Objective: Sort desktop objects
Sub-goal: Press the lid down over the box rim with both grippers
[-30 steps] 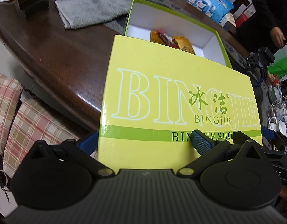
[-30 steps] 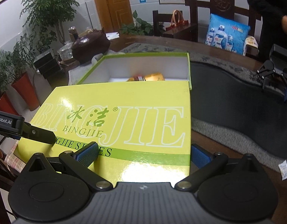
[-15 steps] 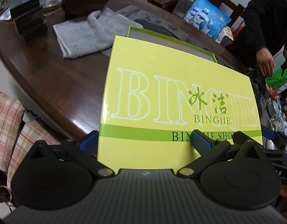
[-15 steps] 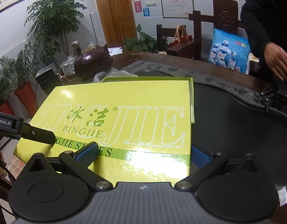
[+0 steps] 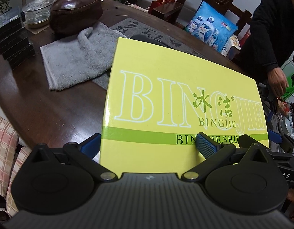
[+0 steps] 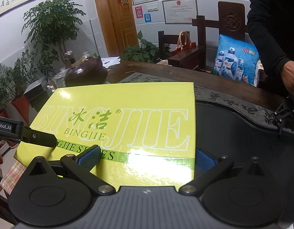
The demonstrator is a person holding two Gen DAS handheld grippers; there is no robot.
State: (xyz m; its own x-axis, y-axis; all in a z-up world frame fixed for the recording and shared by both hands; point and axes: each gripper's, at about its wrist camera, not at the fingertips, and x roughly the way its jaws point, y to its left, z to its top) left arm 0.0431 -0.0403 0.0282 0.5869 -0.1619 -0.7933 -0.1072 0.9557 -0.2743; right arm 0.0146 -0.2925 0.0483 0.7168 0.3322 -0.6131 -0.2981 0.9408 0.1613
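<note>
A yellow-green shoebox lid (image 5: 166, 87) printed "BINGJIE" lies flat over the box, which is fully hidden beneath it. My left gripper (image 5: 148, 145) is shut on the lid's near left corner, with one blue pad (image 5: 206, 143) on top and the other at the left edge. My right gripper (image 6: 147, 159) is shut on the lid (image 6: 127, 114) at its near right corner, one pad (image 6: 89, 157) on top and one at the right edge. In the right wrist view the left gripper's finger (image 6: 38, 137) rests on the lid.
On the dark wooden table (image 5: 41, 114) lie a grey towel (image 5: 74, 61), a brown pouch (image 5: 74, 13), a glass bowl (image 5: 36, 13) and stacked black boxes (image 5: 13, 43). A dark tea tray (image 6: 242, 143) sits right of the lid. A person's hand (image 6: 290, 76) is at the far right.
Both grippers carried the lid forward and down over the open box. The box's white inside and its packets, visible a second ago, are now covered.
</note>
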